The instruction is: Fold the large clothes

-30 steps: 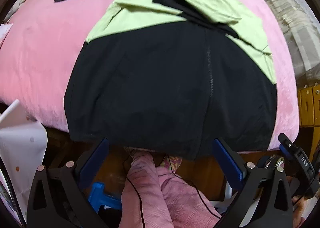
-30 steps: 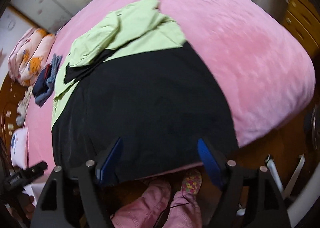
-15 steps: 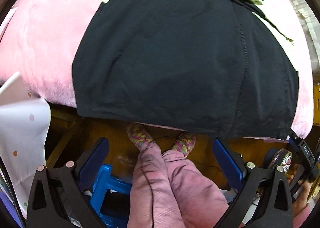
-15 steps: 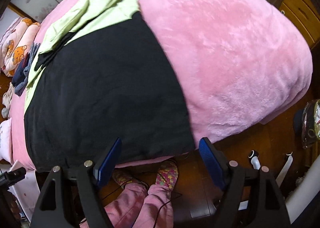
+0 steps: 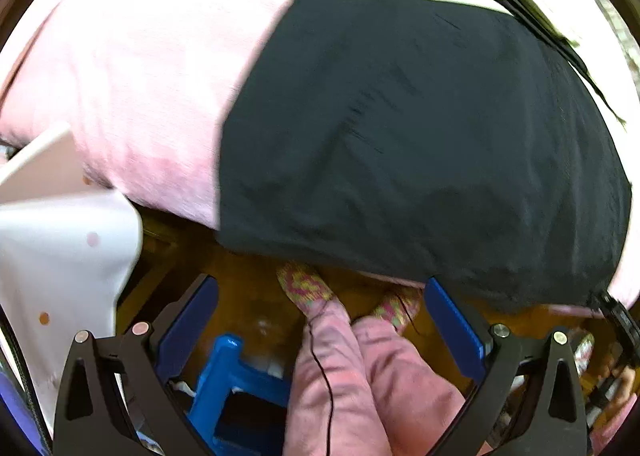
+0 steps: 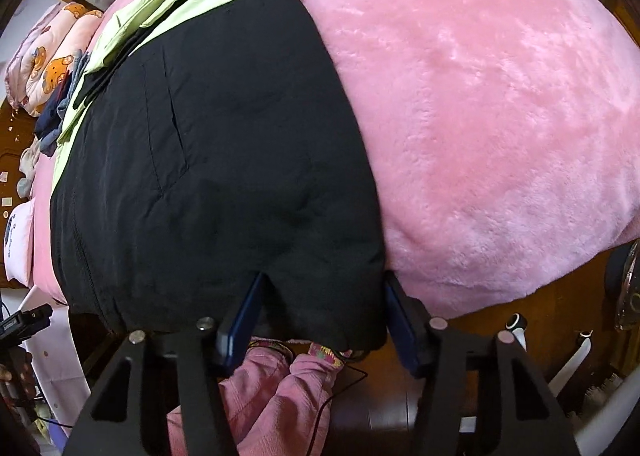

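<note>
Black-and-lime jacket (image 6: 224, 160) flat on pink blanket (image 6: 500, 116)

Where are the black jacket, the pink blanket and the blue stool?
black jacket (image 6: 224, 160): right wrist view, middle of its black front panel.
pink blanket (image 6: 492, 96): right wrist view, bare fluffy top beside the jacket.
blue stool (image 5: 228, 372): left wrist view, its blue top edge on the floor.
</note>
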{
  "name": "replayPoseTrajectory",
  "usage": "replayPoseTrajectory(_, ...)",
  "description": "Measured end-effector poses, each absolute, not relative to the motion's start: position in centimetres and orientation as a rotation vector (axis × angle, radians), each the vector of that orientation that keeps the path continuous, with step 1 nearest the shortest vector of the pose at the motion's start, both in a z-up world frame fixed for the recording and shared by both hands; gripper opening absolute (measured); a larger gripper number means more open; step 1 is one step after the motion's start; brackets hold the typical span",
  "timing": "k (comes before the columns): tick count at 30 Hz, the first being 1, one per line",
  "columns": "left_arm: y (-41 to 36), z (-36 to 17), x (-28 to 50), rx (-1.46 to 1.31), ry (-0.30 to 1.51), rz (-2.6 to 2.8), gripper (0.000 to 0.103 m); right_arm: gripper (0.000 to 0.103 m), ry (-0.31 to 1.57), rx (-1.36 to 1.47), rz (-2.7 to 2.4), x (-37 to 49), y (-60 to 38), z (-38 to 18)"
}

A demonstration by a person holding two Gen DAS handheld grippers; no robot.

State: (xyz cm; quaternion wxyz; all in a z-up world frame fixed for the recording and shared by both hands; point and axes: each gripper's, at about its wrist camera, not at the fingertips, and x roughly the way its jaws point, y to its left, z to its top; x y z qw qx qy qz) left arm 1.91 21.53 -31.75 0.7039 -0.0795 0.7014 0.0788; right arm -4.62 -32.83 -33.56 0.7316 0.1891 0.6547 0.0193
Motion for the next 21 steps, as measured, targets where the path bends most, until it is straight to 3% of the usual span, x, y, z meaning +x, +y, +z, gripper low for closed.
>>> replayPoseTrajectory(7,25.0,-32.9,2.3,-0.245,1.56,0.206,0.102,0.025,1.455,0.385,-0.054,-4.7,-32.7,-33.1)
replayPoseTrajectory(10,26.9,-33.8,2.6,-0.328,1.533,0.16,0.102,0.017,1.454,0.387,-0.095,-4.9,-32.3,-32.6)
replayPoseTrajectory(13,28.2,-34.8,2.3,-0.463,1.497,0.087,0.102,0.016,1.459,0.386,-0.128,-4.8,-31.8,-32.3)
replayPoseTrajectory(16,28.5,-35.8,2.1,-0.42,1.489,0.07,0.101,0.016,1.466,0.39,-0.156,-4.6,-31.4,-32.1)
replayPoseTrajectory(21,28.3,-37.9,2.0,-0.389,1.513,-0.03,0.093,0.015,1.471,0.363,-0.165,-4.5,-30.9,-31.4)
